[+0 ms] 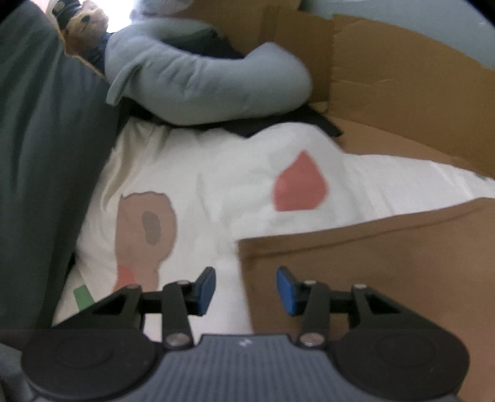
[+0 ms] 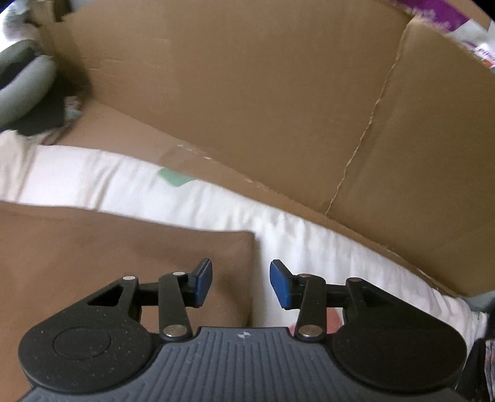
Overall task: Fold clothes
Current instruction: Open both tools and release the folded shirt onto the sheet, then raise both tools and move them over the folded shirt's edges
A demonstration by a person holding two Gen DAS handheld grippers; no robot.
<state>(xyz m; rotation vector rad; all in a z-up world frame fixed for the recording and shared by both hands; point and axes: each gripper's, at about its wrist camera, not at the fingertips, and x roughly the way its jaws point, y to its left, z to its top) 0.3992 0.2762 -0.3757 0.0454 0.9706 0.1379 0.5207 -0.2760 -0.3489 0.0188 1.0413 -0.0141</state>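
We see a big sheet of brown cardboard rising as a creased wall behind the work and running flat beneath it. Across that flat part lies the white printed garment, spread in a long band, with a brown animal figure, a red patch and a small green one on it. A smaller flat cardboard board rests on top of the cloth, its corners showing in both wrist views; whether it serves as a folding template we cannot tell. Beyond the garment lie a grey padded cushion, a dark cloth and a teddy bear.

Our left hand-held gripper hovers with its blue pads spread apart and nothing between them, over the board's left corner. Our right hand-held gripper is likewise spread and empty, over the board's right corner.

We judge the cloth light, soft and limp; it will sag and wrinkle, so an edge or corner beside the board is the best hold.
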